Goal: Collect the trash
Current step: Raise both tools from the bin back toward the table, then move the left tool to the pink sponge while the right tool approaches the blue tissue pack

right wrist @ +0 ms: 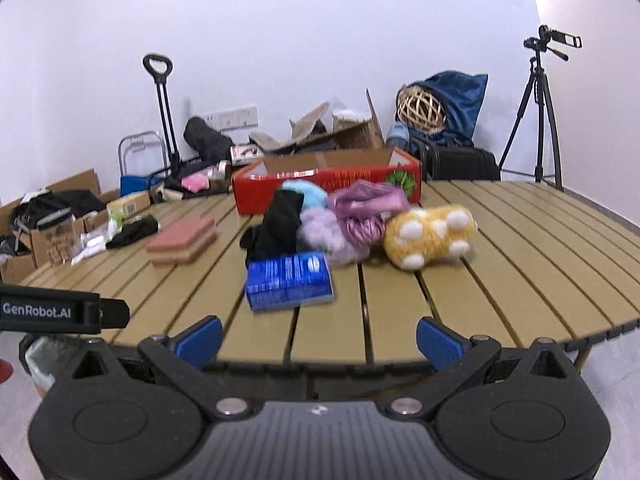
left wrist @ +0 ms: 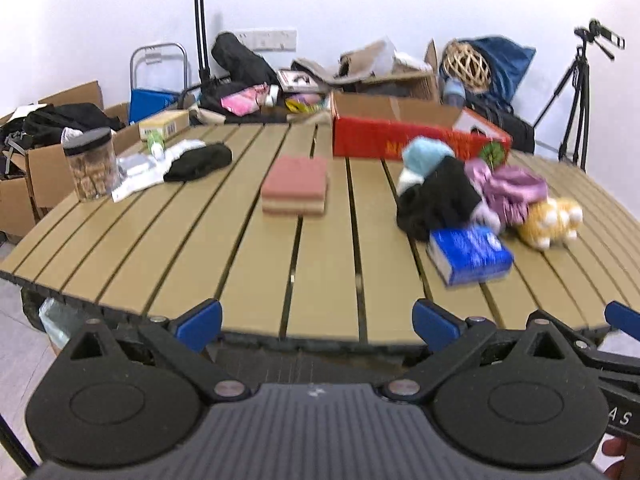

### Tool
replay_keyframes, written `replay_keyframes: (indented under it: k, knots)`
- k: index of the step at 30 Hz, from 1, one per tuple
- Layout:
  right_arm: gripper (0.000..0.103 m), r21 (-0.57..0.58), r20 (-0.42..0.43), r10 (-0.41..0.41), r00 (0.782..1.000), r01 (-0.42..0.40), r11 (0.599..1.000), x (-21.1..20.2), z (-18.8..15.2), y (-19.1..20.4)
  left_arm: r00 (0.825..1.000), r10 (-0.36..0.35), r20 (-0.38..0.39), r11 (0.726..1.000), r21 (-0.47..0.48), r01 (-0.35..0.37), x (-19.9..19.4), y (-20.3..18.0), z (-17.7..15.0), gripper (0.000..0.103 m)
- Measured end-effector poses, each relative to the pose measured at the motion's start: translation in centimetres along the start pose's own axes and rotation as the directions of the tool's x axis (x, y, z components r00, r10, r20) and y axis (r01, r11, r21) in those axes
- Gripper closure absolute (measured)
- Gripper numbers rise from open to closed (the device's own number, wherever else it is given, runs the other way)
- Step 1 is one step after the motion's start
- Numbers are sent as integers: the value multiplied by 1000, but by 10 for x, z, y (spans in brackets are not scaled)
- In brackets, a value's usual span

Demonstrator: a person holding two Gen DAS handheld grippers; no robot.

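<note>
We hold both grippers back at the near edge of the slatted tan table (right wrist: pixel 520 264), so each camera takes in the whole top before any pick. The left gripper (left wrist: pixel 318 322) has its blue-padded fingers spread wide, nothing between them; the right gripper (right wrist: pixel 319 338) is equally released and empty.

Trash candidates, our judgement: the blue glossy cardboard box (right wrist: pixel 289 283), rigid and lying flat, nearest the right gripper, and the crinkled white plastic wrapper (left wrist: pixel 138 174) far left beside the clear plastic jar with a black lid (left wrist: pixel 91 164).

A bin with a clear liner (right wrist: pixel 42 358) sits below the table's left edge, likely the drop point.

Soft stuff is heaped mid-right: black fabric (right wrist: pixel 278 222), a pink shiny pouch (right wrist: pixel 362 208) and a yellow plush slipper with white spots (right wrist: pixel 430 236), all touching. The pink-and-tan layered sponge block (left wrist: pixel 295 186) stands apart. The open red cardboard box (right wrist: pixel 320 186) is behind.
</note>
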State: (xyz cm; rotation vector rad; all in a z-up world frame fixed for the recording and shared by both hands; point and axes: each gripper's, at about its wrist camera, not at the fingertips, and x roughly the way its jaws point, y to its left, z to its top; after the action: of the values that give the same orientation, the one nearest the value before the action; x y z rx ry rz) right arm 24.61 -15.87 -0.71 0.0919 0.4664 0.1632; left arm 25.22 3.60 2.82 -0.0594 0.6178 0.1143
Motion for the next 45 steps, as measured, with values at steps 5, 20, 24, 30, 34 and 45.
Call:
replay_keyframes:
  k: [5,20,24,30,34,45]
  knots:
    - [0,0,56,-3,998,3,1000,9,15,3,999,17,38,1000,-18,-16,7,2,14,0]
    - [0,-105,74,13,997,-5,994,64,28,24,998,36,60,997,-74,-31,46,24,42,0]
    - [0,-134,36,16,999,-11,991,86,23,30,999,25,49,998,-65,-22,57,23,44,0]
    - [0,-142,3,13,1000,-13,990,111,20,32,999,14,30,999,-49,-12,67,18,39,0]
    - [0,-133,-15,12,1000,-14,991,122,20,32,1000,14,23,999,-39,-13,72,17,37,0]
    - [18,-109,-32,26,999,-29,994,132,17,29,1000,24,12,999,-21,-24,76,20,31,0]
